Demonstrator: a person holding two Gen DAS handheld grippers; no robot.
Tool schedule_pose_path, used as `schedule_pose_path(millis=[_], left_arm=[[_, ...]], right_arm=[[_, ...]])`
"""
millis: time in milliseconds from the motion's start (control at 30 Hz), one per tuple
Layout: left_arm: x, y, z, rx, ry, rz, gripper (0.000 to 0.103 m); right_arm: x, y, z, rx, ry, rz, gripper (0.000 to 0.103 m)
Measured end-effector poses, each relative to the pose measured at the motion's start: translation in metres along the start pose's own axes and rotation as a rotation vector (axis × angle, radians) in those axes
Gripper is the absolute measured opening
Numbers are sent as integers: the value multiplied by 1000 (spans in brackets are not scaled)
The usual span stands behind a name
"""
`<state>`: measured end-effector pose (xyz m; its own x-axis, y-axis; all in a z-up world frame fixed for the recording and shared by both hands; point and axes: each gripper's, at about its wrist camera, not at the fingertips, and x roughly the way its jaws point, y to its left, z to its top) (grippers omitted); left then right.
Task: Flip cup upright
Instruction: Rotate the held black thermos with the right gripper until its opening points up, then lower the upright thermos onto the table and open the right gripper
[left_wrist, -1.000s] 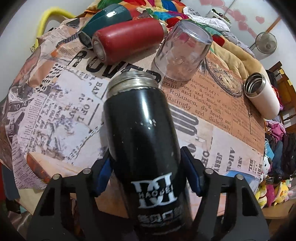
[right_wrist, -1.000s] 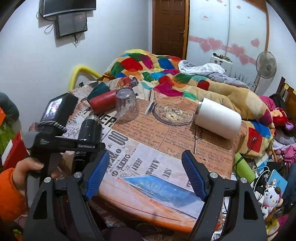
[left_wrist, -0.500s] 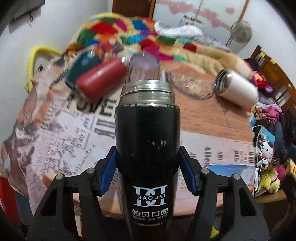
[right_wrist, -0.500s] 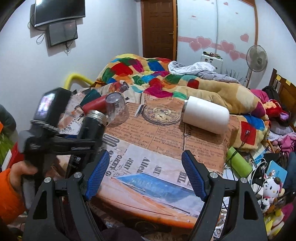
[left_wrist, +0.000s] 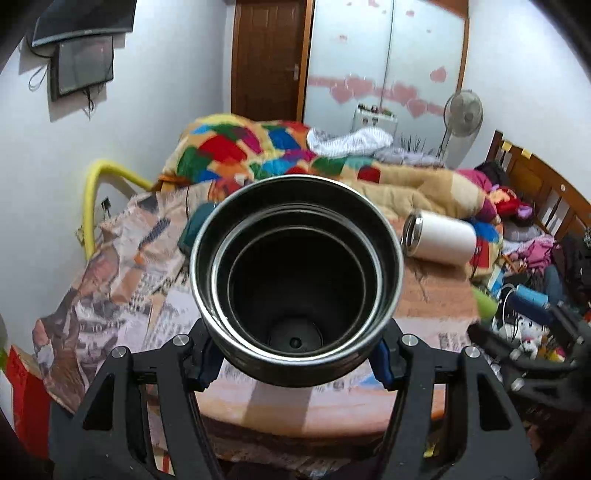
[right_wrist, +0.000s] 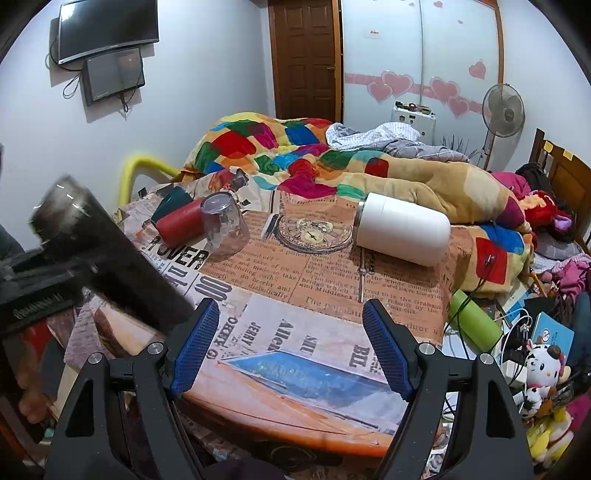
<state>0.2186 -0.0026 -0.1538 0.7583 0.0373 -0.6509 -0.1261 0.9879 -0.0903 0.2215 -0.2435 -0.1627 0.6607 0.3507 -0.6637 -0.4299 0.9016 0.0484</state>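
My left gripper is shut on a black steel flask. The flask's open mouth faces the left wrist camera and I see down to its bottom. In the right wrist view the same flask is a blurred dark cylinder tilted over the table's left edge, held clear of the surface. My right gripper is open and empty above the table's front part. A white flask lies on its side at the back right.
The table has a newspaper-print cloth. A clear glass stands upside down beside a lying red flask and a teal flask. A bed with a colourful quilt lies behind. A green bottle and toys lie right.
My left gripper has tilted the black flask back, so its mouth now faces the camera instead of pointing away. In the right wrist view the flask has swung from near upright to a slant.
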Motion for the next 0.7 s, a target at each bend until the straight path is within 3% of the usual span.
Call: schedule_pose_path(millis=[267,467,700], left_arm=[[27,-20,32,73,-29,-45,63],[61,-31,29,95,48,-84,63],[77,-37,19,93,79,-97,63]], right_arm=[[4,-1,2,8,3,-13,78],[5,-4,2,14,5,-31,78],[5,-4,2,16,3,-45,78]])
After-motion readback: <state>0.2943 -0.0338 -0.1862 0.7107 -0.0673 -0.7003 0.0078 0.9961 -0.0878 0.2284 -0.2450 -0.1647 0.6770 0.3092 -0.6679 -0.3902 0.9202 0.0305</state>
